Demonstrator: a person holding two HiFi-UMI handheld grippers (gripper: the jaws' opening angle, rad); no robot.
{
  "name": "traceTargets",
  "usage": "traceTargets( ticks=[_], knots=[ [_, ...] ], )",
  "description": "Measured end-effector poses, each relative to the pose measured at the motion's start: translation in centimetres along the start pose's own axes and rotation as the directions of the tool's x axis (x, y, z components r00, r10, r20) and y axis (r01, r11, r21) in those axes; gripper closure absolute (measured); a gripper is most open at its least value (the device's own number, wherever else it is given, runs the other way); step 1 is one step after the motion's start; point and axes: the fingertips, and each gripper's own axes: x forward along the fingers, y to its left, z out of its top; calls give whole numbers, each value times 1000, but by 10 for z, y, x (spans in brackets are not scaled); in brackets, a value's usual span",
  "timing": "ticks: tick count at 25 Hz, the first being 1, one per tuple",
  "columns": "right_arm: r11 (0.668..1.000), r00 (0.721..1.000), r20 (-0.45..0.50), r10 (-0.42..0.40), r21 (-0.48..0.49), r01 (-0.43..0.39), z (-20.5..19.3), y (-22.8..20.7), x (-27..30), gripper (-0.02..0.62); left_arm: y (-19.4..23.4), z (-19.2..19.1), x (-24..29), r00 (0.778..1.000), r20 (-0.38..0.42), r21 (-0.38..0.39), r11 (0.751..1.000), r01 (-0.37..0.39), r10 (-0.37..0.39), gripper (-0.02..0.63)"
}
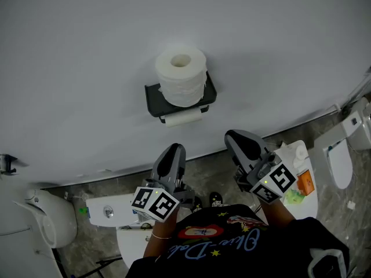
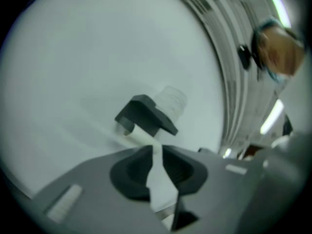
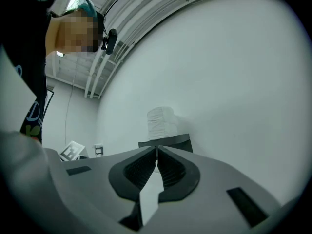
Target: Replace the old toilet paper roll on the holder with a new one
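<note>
The holder (image 1: 152,95) is on the wall, in the upper middle of the head view. Both grippers are below it in the frame and well apart from it.

The left gripper (image 1: 172,154) is almost straight under the holder, so it seems the nearer one. Its jaws stand a little apart, with nothing between them.

The right gripper (image 1: 240,140) is to the lower right. Its jaws are pressed together and hold nothing.

On the top shelf of the holder stands a full roll (image 1: 181,77), upright, with its hole facing up. Under the shelf hangs the old roll (image 1: 184,118). It is thin, and its long axis goes left to right along the wall.

I think the next reach must go up in the frame, toward the old roll.
</note>
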Motion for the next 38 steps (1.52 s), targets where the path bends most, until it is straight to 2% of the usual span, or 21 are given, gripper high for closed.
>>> traceTargets(
  ticks=[2, 4, 5, 7, 8, 9, 12, 14, 15, 17, 18, 19, 22, 27, 32, 33, 34, 35, 36, 37, 38],
  knots=[
    [1000, 1000, 5, -5, -8, 5, 4, 0, -2, 582, 8, 5, 12, 998, 66, -201, 979, 26, -13, 505],
    [1000, 1000, 11, -20, -24, 20, 9, -2, -4, 581, 15, 3, 26, 994, 101, -327, 943, 64, -32, 430],
    [999, 999, 12, -33, -35, 33, 12, -4, -6, 581, 18, 1, 35, 991, 121, -396, 914, 93, -48, 403],
    [996, 998, 6, -64, -60, 64, 17, -9, -12, 582, 23, -1, 48, 983, 176, -526, 838, 145, -59, 368],
    [995, 997, 2, -78, -67, 78, 17, -12, -15, 581, 28, -2, 52, 979, 198, -565, 810, 157, -51, 354],
    [994, 996, -1, -88, -62, 88, 17, -15, -17, 581, 33, -2, 54, 976, 215, -587, 793, 162, -40, 350],
    [993, 993, 20, -117, -2, 118, 18, -24, -19, 581, 46, 4, 60, 968, 247, -609, 771, 184, -36, 350],
    [989, 989, 8, -149, -13, 149, 15, -32, -27, 583, 48, 10, 65, 961, 275, -624, 753, 210, -40, 350],
    [986, 986, -5, -164, -25, 164, 12, -36, -32, 581, 48, 12, 68, 958, 285, -624, 751, 216, -39, 350],
    [983, 983, -16, -183, -26, 183, 10, -41, -38, 581, 48, 14, 73, 958, 284, -605, 769, 206, -33, 351],
    [981, 981, -17, -192, -25, 192, 10, -44, -40, 583, 47, 14, 75, 959, 281, -590, 783, 199, -32, 369],
    [979, 979, -15, -202, -24, 202, 11, -47, -41, 583, 46, 14, 77, 959, 280, -576, 794, 194, -31, 426],
    [971, 972, 0, -237, -26, 237, 18, -55, -48, 581, 39, 12, 86, 961, 272, -558, 806, 198, -48, 426],
    [955, 954, 40, -297, -9, 298, 30, -66, -64, 583, 9, -6, 119, 964, 228, -569, 784, 249, -141, 430],
    [920, 919, 63, -389, -22, 391, 40, -78, -99, 583, -39, -44, 159, 955, 150, -605, 740, 294, -257, 430],
    [911, 910, 62, -410, -27, 412, 41, -81, -107, 583, -50, -53, 163, 952, 117, -590, 751, 295, -282, 430],
    [901, 901, 54, -431, -36, 433, 39, -84, -116, 583, -62, -63, 163, 948, 74, -543, 785, 298, -309, 430],
    [891, 892, 42, -449, -46, 451, 36, -87, -125, 582, -74, -71, 161, 942, 20, -455, 836, 307, -335, 430],
    [885, 887, 37, -461, -49, 462, 35, -89, -131, 583, -84, -78, 156, 935, -41, -334, 886, 320, -353, 430],
    [884, 885, 41, -463, -41, 465, 35, -90, -133, 583, -92, -84, 149, 928, -105, -199, 922, 332, -357, 430],
    [888, 888, 54, -457, -22, 458, 38, -89, -132, 581, -96, -88, 141, 924, -162, -66, 939, 339, -345, 430]
  ],
)
